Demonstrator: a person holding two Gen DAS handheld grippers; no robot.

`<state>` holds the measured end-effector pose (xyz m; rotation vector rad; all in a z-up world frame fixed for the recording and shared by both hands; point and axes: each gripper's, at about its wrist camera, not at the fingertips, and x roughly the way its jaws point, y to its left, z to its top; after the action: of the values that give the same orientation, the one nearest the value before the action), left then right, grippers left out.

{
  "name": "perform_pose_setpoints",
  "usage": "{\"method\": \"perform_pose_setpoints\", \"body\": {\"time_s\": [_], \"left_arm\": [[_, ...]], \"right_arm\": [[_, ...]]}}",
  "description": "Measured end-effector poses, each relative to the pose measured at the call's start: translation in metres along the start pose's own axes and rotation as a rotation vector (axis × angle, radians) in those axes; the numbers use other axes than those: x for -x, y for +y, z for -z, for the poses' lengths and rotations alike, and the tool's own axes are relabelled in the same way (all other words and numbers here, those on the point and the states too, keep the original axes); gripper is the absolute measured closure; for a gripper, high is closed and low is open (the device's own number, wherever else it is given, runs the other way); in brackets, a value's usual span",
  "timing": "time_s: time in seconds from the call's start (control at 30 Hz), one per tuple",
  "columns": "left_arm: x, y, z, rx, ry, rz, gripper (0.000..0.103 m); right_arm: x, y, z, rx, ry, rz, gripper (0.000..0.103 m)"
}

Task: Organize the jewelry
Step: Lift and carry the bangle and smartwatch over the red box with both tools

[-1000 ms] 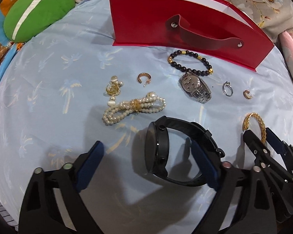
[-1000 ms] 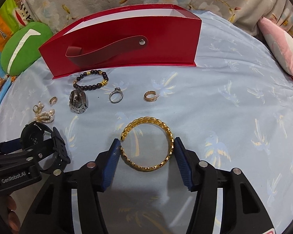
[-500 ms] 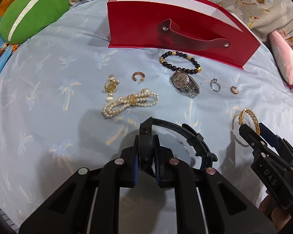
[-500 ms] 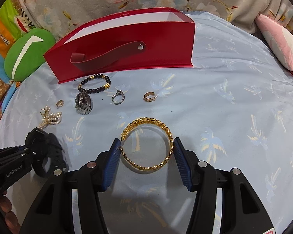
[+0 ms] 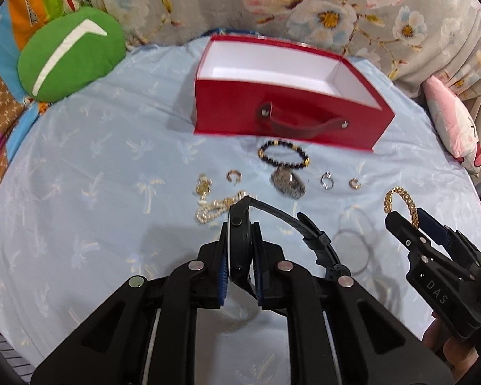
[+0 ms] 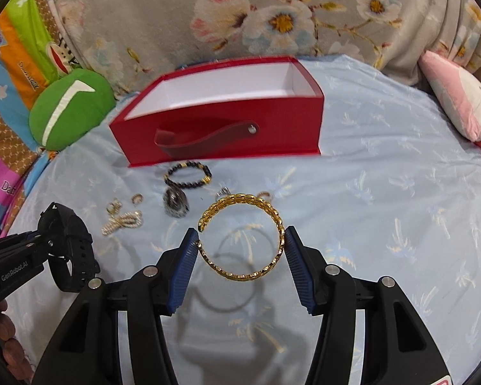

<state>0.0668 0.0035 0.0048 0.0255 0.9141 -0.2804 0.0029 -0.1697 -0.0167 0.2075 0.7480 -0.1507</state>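
Note:
My left gripper (image 5: 240, 256) is shut on a black watch (image 5: 239, 240) and holds it above the blue cloth; it also shows in the right wrist view (image 6: 67, 243). My right gripper (image 6: 240, 256) is shut on a gold bangle (image 6: 240, 237), lifted clear of the cloth with its shadow below; the bangle also shows in the left wrist view (image 5: 400, 202). An open red box (image 5: 288, 118) with a white inside stands behind the jewelry, also seen in the right wrist view (image 6: 221, 131). Both grippers are in front of it.
On the cloth lie a black bead bracelet (image 5: 283, 154), a silver watch (image 5: 287, 179), a pearl bracelet (image 5: 215, 208), gold earrings (image 5: 203, 186) and rings (image 5: 327, 180). A green cushion (image 5: 70, 54) is at the back left, a pink pillow (image 5: 452, 125) at the right.
The left gripper closed on the black watch and lifted it. The right gripper lifted the gold bangle off the cloth. Both views now look higher, into the open box.

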Motion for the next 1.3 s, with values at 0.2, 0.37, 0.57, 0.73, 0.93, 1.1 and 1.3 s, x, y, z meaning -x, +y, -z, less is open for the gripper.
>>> {"method": "perform_pose_setpoints", "body": {"time_s": [0.2, 0.37, 0.57, 0.73, 0.93, 1.1, 1.3], "left_arm": [[0.030, 0.001, -0.027, -0.006, -0.111, -0.012, 0.091], [0.052, 0.000, -0.061, -0.013, -0.216, -0.025, 0.091], [0.065, -0.001, -0.102, -0.024, -0.321, -0.048, 0.091], [0.056, -0.007, -0.138, -0.040, -0.365, -0.062, 0.091], [0.027, -0.015, -0.178, -0.051, -0.394, -0.076, 0.091], [-0.005, -0.017, -0.205, -0.051, -0.381, -0.090, 0.091], [-0.041, -0.020, -0.222, -0.064, -0.355, -0.110, 0.091]], "right_arm": [[0.027, 0.011, -0.027, 0.032, -0.094, -0.034, 0.049], [0.038, 0.017, -0.056, 0.050, -0.164, -0.056, 0.050], [0.042, 0.018, -0.100, 0.053, -0.238, -0.069, 0.049], [0.028, 0.013, -0.136, 0.046, -0.267, -0.060, 0.049], [-0.005, 0.011, -0.174, 0.056, -0.271, -0.030, 0.049], [-0.041, 0.011, -0.192, 0.056, -0.233, -0.025, 0.049], [-0.076, 0.010, -0.200, 0.056, -0.198, -0.012, 0.049]]}}
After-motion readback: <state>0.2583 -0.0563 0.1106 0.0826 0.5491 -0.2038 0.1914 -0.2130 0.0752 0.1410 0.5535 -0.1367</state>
